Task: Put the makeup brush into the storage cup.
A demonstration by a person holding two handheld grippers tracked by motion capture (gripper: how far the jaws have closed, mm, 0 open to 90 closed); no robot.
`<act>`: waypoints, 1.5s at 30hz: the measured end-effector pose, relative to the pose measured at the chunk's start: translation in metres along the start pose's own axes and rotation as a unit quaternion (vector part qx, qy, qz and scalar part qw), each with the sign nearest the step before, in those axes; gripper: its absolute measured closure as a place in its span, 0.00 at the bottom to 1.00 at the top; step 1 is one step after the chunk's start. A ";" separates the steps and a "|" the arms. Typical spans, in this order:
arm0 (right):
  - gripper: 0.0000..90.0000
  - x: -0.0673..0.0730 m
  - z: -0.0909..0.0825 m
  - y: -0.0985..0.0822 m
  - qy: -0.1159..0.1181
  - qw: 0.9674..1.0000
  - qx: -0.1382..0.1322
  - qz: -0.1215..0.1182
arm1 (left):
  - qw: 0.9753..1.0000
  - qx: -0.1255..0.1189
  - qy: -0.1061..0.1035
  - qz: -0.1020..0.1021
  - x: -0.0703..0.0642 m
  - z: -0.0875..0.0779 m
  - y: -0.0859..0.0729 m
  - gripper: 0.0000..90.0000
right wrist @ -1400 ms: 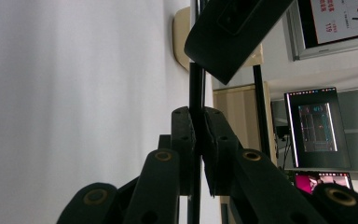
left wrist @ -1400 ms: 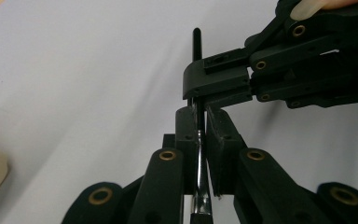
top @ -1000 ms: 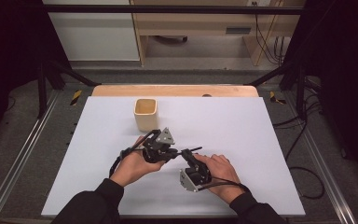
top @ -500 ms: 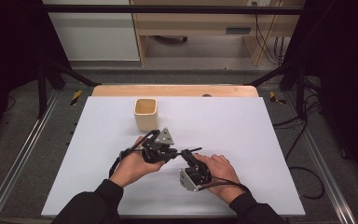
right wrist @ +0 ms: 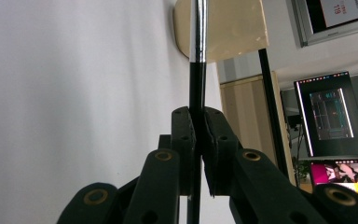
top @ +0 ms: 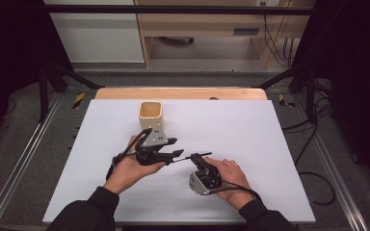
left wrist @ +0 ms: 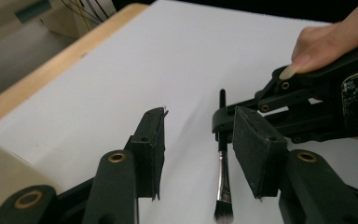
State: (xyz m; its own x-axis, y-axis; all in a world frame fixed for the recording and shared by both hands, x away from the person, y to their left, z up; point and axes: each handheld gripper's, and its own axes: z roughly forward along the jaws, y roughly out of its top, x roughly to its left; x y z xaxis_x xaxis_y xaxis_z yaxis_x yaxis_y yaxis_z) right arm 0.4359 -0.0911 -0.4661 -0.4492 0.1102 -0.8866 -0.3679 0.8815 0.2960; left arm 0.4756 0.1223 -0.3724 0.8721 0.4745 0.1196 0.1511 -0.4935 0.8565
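A thin make-up brush (top: 187,157) with a black handle and silver ferrule hangs level just above the white table. My right gripper (top: 196,157) is shut on its handle (right wrist: 196,88), and the ferrule (right wrist: 199,28) points toward a cream square cup (right wrist: 233,28). My left gripper (top: 175,147) faces it from the left, and its jaws have just been opening. In the left gripper view the brush (left wrist: 222,172) hangs between those spread jaws (left wrist: 200,116), close to the right pad (left wrist: 256,144) without being pressed, bristles nearest the camera. The cup (top: 150,115) stands just behind the left hand.
A white sheet (top: 250,125) covers the table, with a wooden strip (top: 180,93) along its far edge. Metal rails (top: 24,159) run down both sides. Cables (top: 313,178) lie on the floor at the right. Beyond the table stand a monitor (right wrist: 331,112) and wooden furniture (top: 207,24).
The left gripper's jaws have spread apart and no longer pinch the brush; that hand has lifted slightly. The right gripper keeps its hold and has not moved.
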 end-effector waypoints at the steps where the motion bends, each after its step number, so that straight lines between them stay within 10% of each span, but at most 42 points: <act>1: 0.93 -0.001 0.000 0.000 -0.003 1.000 0.000 0.000 | 1.000 -0.001 0.001 0.002 0.001 -0.002 0.000 0.57; 24: 0.93 -0.013 -0.004 -0.009 -0.007 0.998 -0.004 0.066 | 0.997 -0.057 0.042 -0.031 0.017 -0.025 -0.015 0.07; 45: 0.93 -0.025 -0.005 -0.014 -0.016 0.991 -0.023 0.133 | 0.994 -0.087 0.063 -0.035 0.022 -0.035 -0.032 0.04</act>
State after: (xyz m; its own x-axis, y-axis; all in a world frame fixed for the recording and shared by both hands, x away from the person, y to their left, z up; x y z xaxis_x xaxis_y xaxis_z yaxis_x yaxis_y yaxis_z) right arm 0.4480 -0.1088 -0.4465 -0.5091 0.3517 -0.7856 -0.2768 0.7973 0.5363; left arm 0.4738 0.1745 -0.3792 0.7956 0.5959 0.1092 0.1175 -0.3286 0.9371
